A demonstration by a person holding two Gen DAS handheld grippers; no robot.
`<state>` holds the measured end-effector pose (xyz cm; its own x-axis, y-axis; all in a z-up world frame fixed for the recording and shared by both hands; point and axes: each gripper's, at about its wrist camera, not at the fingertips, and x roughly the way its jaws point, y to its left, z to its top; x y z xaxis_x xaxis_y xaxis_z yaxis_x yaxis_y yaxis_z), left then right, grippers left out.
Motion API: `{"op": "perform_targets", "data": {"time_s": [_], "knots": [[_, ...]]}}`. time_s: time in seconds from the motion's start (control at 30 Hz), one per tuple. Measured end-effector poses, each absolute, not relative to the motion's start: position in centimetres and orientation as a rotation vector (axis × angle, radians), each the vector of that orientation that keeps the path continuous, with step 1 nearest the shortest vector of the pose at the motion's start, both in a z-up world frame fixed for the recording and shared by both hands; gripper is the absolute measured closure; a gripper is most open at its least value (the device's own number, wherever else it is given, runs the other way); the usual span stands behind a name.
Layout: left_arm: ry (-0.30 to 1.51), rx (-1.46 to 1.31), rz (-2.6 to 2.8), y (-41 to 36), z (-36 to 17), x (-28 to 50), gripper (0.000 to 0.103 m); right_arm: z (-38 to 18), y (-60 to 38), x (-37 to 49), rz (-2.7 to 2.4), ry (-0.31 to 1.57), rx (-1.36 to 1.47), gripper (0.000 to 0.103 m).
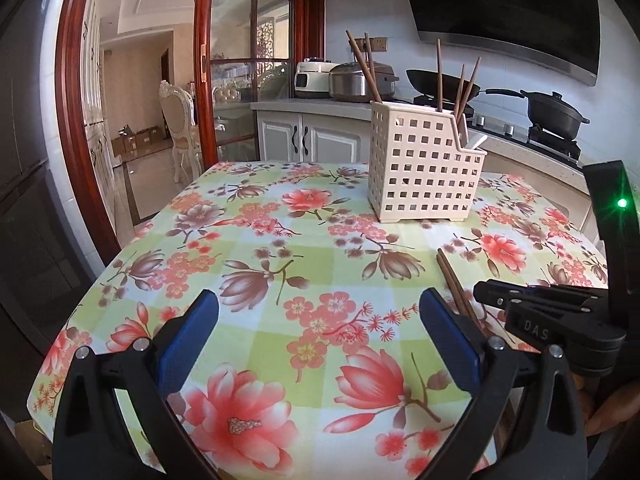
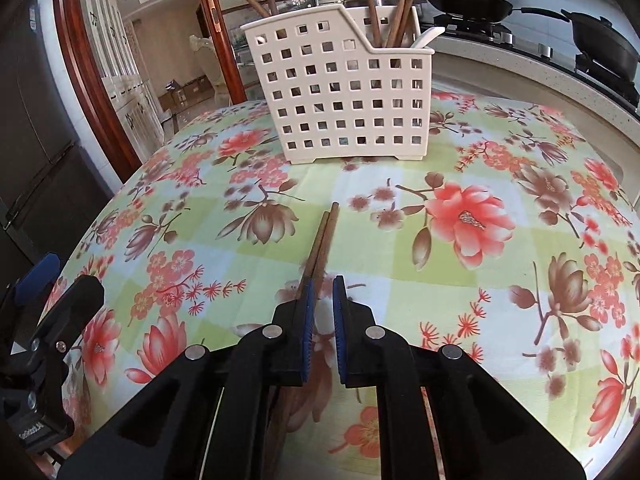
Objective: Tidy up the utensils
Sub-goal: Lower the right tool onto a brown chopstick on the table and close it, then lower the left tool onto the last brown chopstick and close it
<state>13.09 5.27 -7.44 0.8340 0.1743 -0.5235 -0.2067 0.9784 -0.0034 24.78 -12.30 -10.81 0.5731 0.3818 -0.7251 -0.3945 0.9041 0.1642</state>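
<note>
Left tongs [image 1: 318,334] spread wide, empty; right tongs [image 2: 323,304] nearly pressed together beside chopstick pair [image 2: 322,240], grip unclear

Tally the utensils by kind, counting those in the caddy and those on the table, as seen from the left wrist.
Chopsticks in the caddy: 6
Chopsticks on the table: 2
White spoon in the caddy: 1
Total: 9

Black plastic claw [image 1: 318,332] frames with blue ribbed pads [image 2: 307,322], silver round screws, white "DAS" lettering, green LED.
</note>
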Motion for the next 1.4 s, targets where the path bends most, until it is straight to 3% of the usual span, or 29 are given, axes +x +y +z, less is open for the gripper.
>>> {"op": "perform_targets", "data": {"time_s": [0.77, 1.23, 1.33, 1.4], "knots": [[0.566, -0.101, 0.197, 6.2, -7.7, 12.9, 0.006, -11.5, -9.5, 25.5, 0.377, 0.887, -0.200, 0.094], [0.676, -0.125, 0.115, 3.7, -8.4, 15.8, 0.007, -11.0, -17.5, 25.7, 0.332, 0.884, -0.073, 0.097], [0.740, -0.126, 0.066, 2.1, -8.8, 17.8, 0.017, -10.9, -19.2, 25.6, 0.318, 0.877, -0.045, 0.097], [0.798, -0.098, 0.031, 0.5, -9.5, 19.4, 0.032, -10.9, -20.1, 25.5, 0.310, 0.873, -0.037, 0.097]]}}
